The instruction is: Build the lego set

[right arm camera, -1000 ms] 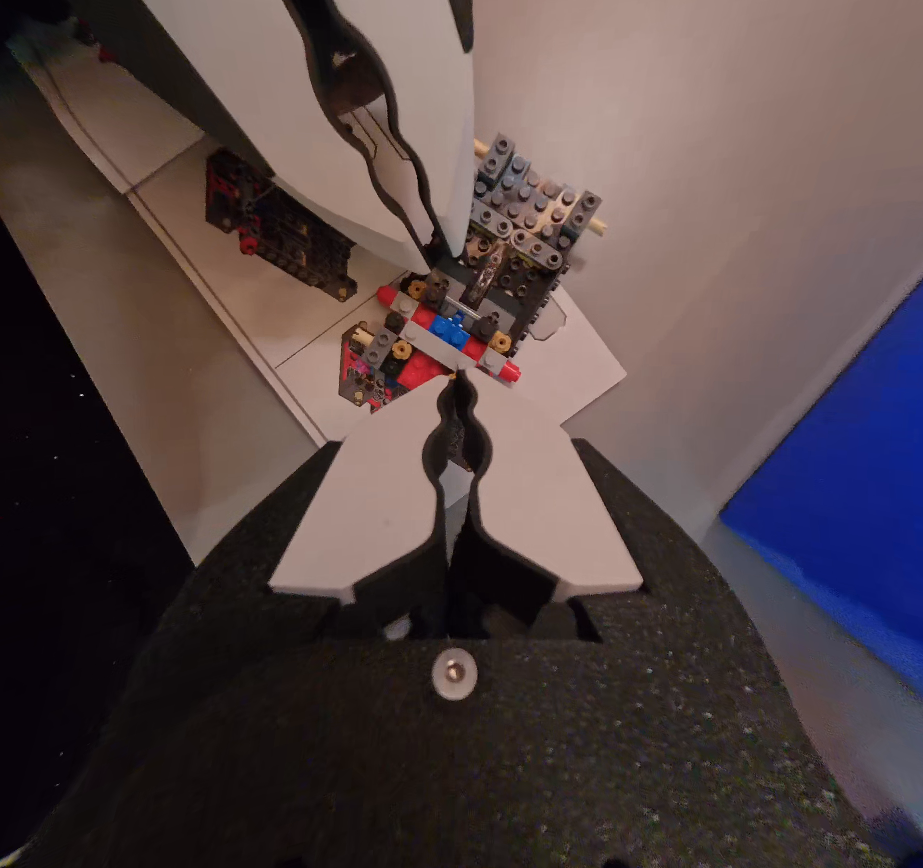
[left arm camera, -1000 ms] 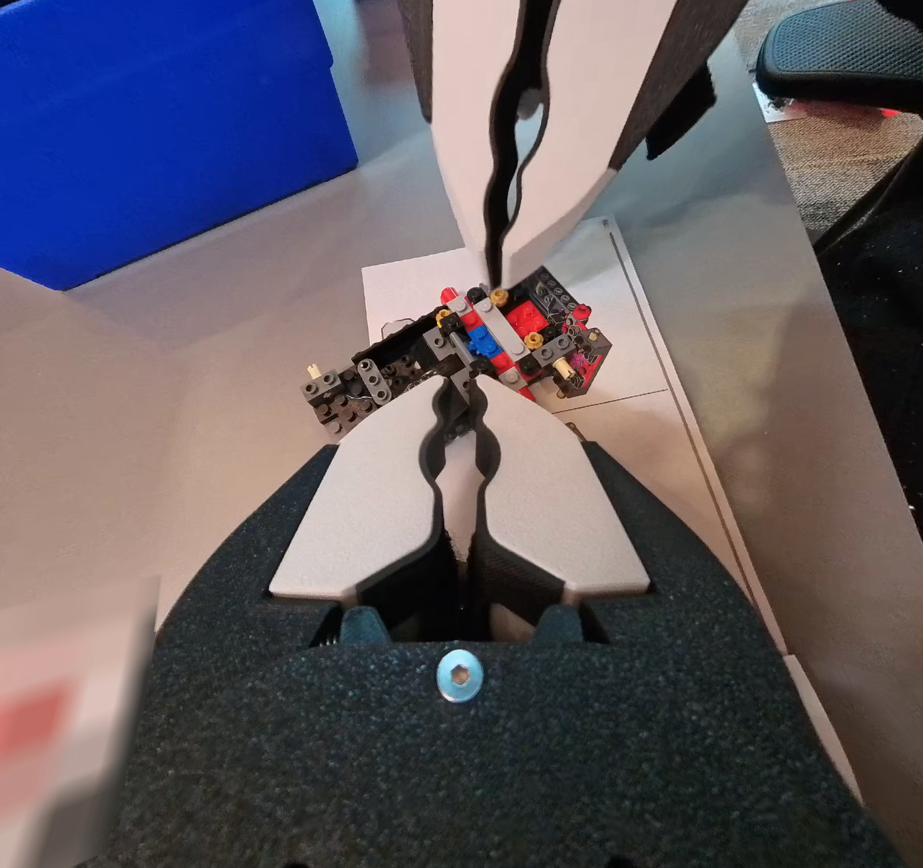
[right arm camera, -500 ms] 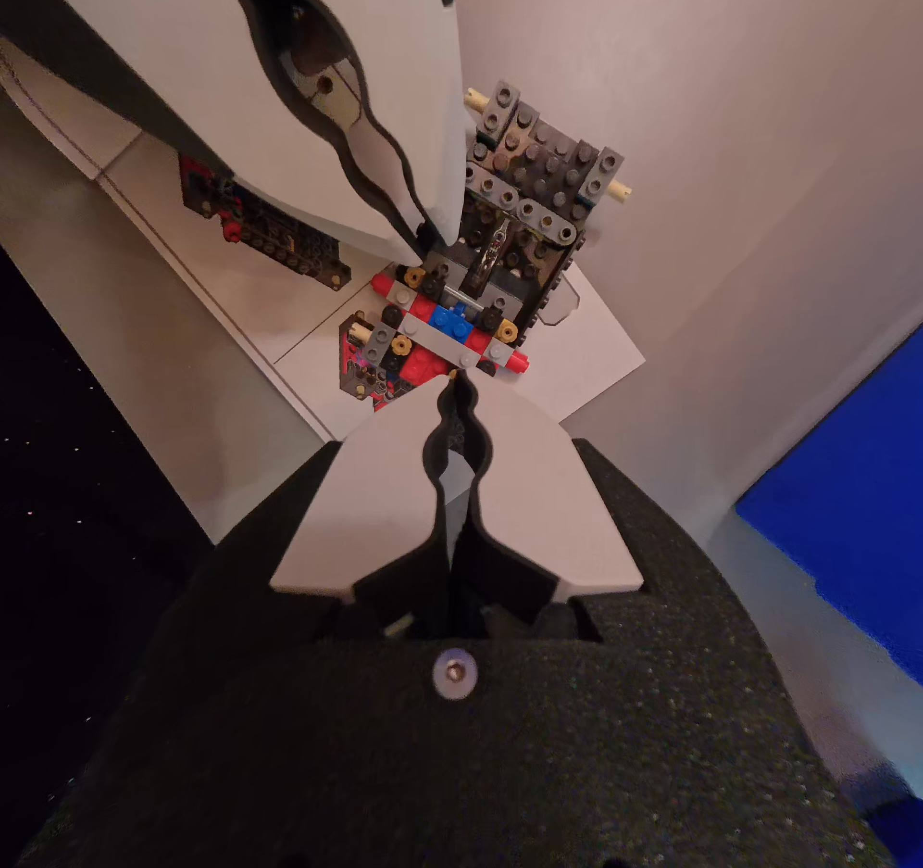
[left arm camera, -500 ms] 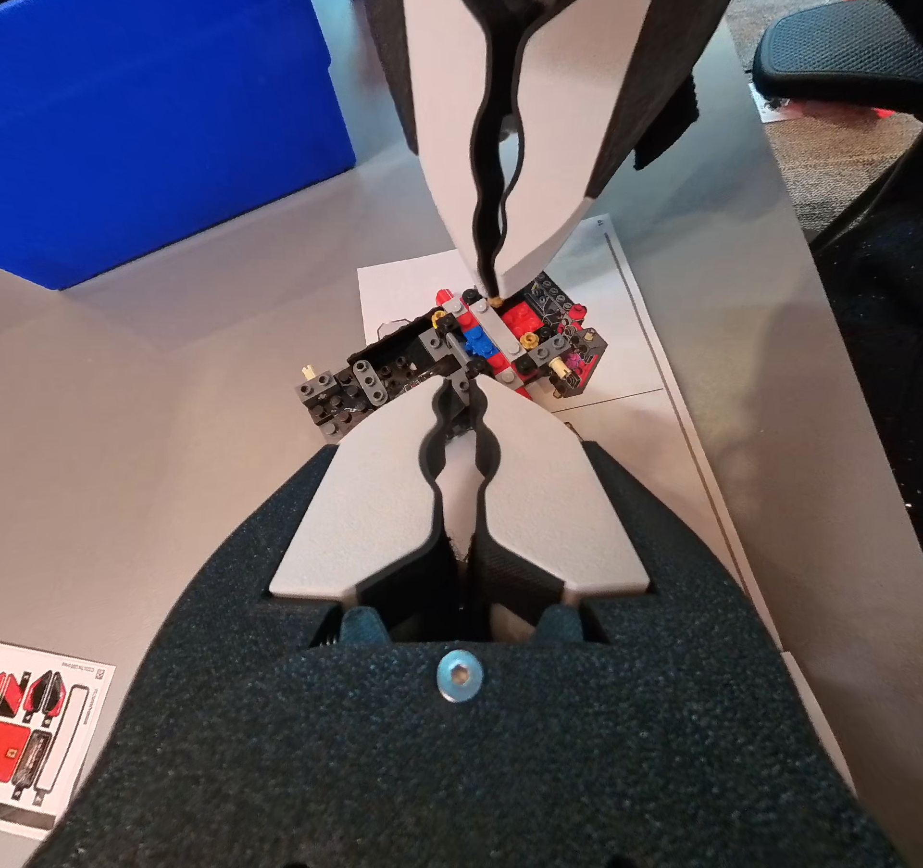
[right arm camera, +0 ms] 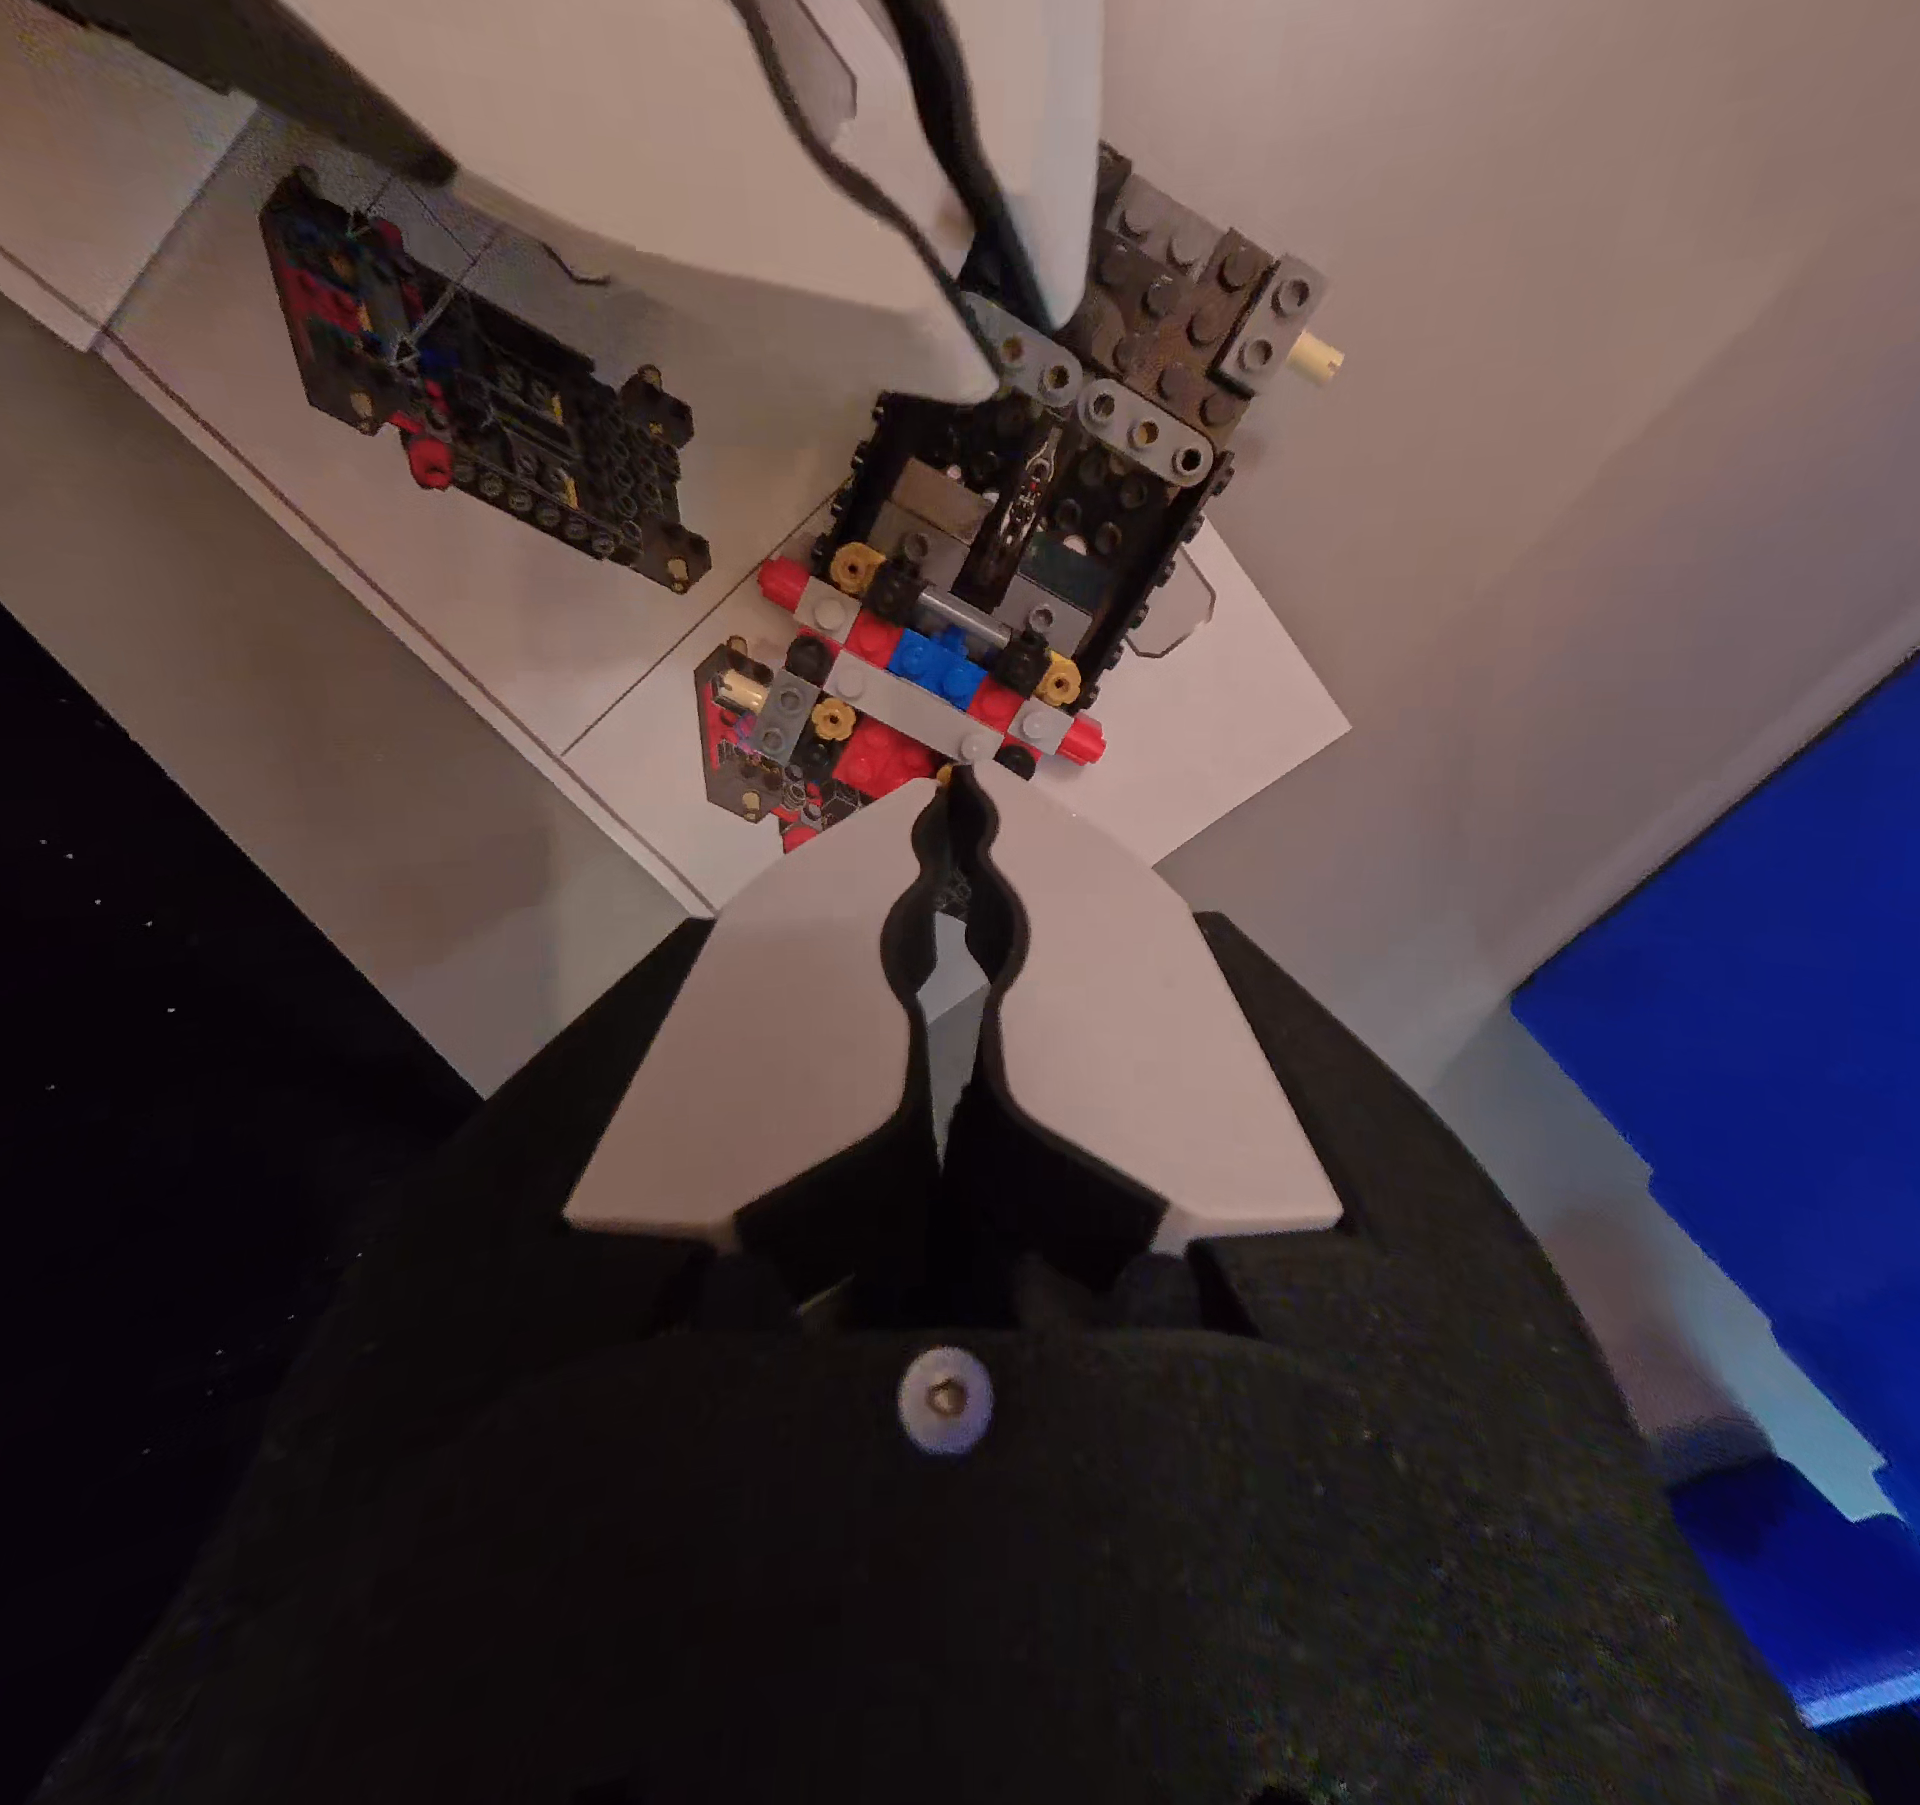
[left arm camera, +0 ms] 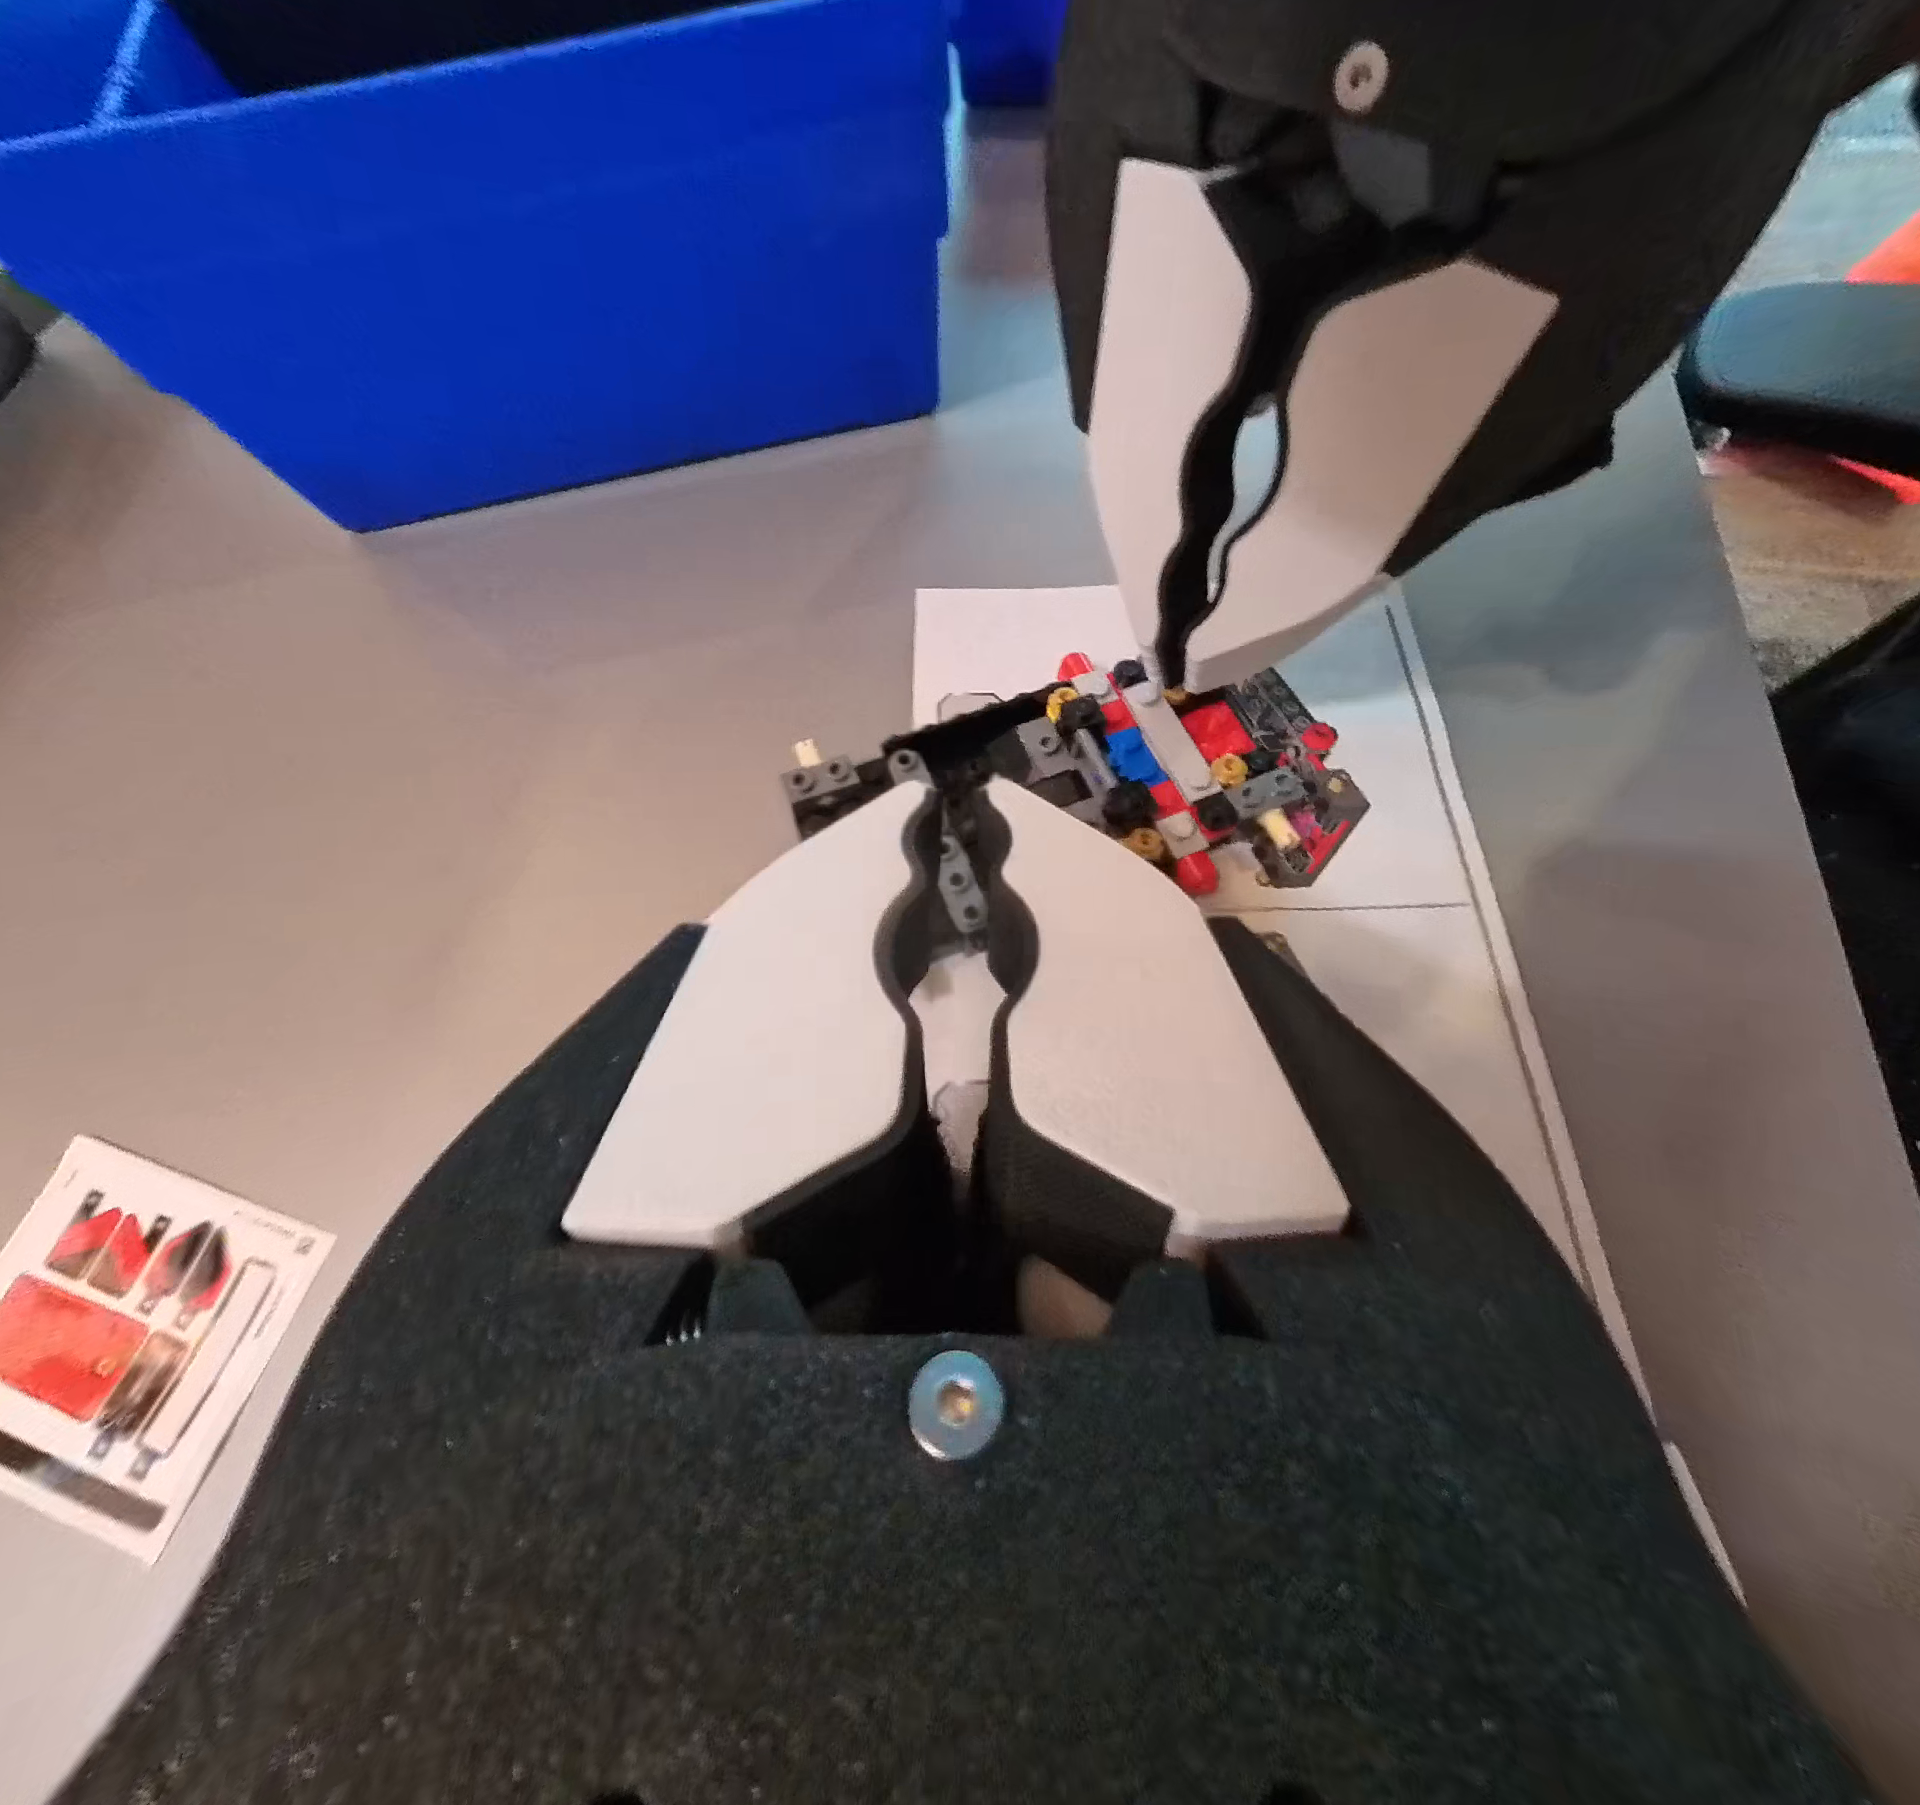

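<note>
The lego model [left arm camera: 1132,768], black and dark grey with red, blue and gold parts, sits over a white instruction sheet [left arm camera: 997,633]. My left gripper [left arm camera: 951,805] is shut on the model's black and grey rear part, and a grey beam shows between its fingers. In the right wrist view it comes in from the top [right arm camera: 1023,353] onto the model [right arm camera: 977,592]. My right gripper [right arm camera: 961,784] is shut, with its tips against the long grey plate at the model's red end. In the left wrist view it comes down from above [left arm camera: 1169,680].
Blue bins [left arm camera: 520,249] stand behind the model, and one shows in the right wrist view [right arm camera: 1766,1028]. A sticker sheet [left arm camera: 135,1329] lies at the near left. The sheet carries a printed picture of the build [right arm camera: 468,384]. The table edge and a black chair [left arm camera: 1808,373] are on the right. Some 7 cm of space lies between my two pairs of fingers.
My left gripper has shifted its hold toward the model's dark grey rear end. The model has turned a little. The right gripper's tips stay at the grey plate.
</note>
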The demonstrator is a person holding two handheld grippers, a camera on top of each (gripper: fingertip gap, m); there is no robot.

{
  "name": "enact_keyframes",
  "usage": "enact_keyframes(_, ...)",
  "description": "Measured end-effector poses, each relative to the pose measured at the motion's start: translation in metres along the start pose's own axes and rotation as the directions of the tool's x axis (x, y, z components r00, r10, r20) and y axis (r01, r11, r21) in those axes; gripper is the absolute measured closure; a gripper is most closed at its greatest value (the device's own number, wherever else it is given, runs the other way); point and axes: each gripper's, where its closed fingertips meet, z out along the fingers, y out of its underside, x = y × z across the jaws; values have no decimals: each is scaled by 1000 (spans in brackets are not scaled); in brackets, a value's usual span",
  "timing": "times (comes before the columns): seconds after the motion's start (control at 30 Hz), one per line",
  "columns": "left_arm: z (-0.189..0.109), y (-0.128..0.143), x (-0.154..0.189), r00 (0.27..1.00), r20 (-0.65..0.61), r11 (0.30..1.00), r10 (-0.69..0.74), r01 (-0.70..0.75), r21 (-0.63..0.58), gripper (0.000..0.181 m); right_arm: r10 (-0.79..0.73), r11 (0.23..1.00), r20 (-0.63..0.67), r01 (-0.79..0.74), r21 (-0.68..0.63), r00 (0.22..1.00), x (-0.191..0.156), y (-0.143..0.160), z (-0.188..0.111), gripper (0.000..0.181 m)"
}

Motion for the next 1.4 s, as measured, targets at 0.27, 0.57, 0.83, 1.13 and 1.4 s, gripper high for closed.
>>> enact_keyframes(0.27, -18, -13, -36, 978, 169, 986, -124, 102, 133, 176, -16, 999, -43, 15, -29, 999, 0, 0, 1, 181)
enact_keyframes(0.57, -22, -16, -38, 976, 194, 986, -102, 74, 147, 176, -51, 997, -55, 54, 52, 997, 3, -9, 0, 181)
enact_keyframes(0.83, -31, -22, -52, 956, 248, 969, -160, 103, 226, 172, 67, 803, -128, 23, 595, 990, 20, -36, -60, 181)
enact_keyframes(1.13, -17, 9, -39, 956, 174, 964, -235, 252, -87, 146, 324, 494, -22, -149, 857, 946, 50, -36, -87, 92)
enact_keyframes(1.4, -31, -206, 105, 973, -227, 999, -44, 48, 15, 148, 429, 491, -62, -176, 853, 901, 75, -14, -91, 72)
